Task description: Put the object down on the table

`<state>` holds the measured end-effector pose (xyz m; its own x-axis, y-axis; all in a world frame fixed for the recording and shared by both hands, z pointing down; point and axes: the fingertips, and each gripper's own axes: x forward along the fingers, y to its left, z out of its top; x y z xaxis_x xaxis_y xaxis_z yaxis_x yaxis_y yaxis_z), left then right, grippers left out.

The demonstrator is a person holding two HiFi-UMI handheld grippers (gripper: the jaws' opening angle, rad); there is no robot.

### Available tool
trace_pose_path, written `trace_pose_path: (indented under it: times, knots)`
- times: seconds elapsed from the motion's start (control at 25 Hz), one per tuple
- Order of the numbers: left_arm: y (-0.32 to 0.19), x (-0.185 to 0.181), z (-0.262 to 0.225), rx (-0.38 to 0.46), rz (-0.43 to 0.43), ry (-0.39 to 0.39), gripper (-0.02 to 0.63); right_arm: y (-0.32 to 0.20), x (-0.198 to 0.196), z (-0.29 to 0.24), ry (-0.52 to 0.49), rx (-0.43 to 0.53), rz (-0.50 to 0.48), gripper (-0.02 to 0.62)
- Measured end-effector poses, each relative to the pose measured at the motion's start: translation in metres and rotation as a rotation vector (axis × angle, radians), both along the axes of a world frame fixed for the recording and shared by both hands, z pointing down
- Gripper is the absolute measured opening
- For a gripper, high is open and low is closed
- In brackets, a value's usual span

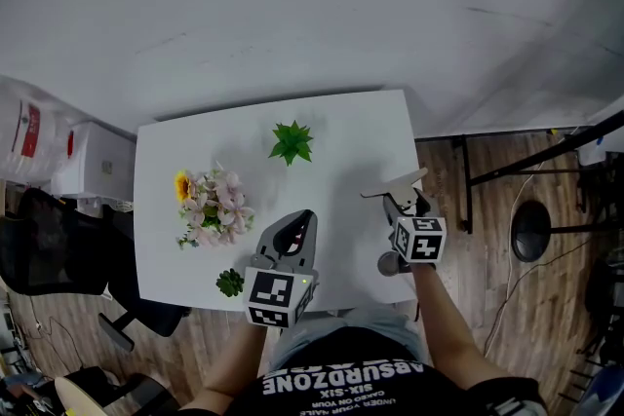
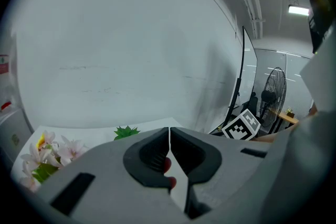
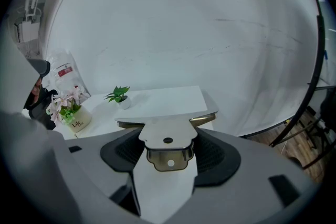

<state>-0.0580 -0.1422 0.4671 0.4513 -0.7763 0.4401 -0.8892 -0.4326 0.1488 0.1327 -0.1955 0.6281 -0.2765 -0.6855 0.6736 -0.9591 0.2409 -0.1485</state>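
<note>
My right gripper (image 1: pixel 402 201) (image 3: pixel 168 140) is shut on a flat metal scraper (image 3: pixel 167 128), gripped by its shank, with the wide blade (image 1: pixel 398 182) pointing away from me. It hangs above the right edge of the white table (image 1: pixel 361 127). My left gripper (image 1: pixel 303 215) (image 2: pixel 169 131) hovers over the table's near edge with its jaws pressed together. A little red shows in the hollow behind them; I cannot tell what it is.
On the table stand a small green plant in a white pot (image 1: pixel 292 142) (image 3: pixel 119 95), a bouquet of pink flowers with a sunflower (image 1: pixel 210 205) (image 3: pixel 68 110), and a tiny succulent (image 1: pixel 230 283). A black chair (image 1: pixel 58 253) is at the left, and a black stand base (image 1: pixel 531 229) on the floor at the right.
</note>
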Motion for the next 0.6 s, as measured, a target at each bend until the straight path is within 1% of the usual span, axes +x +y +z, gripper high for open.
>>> trace_pose_path:
  times: [0.6]
  knots:
    - [-0.011,0.002,0.016,-0.033,-0.001,0.005,0.006,-0.002,0.002,0.029,0.028,-0.064,-0.014,0.287]
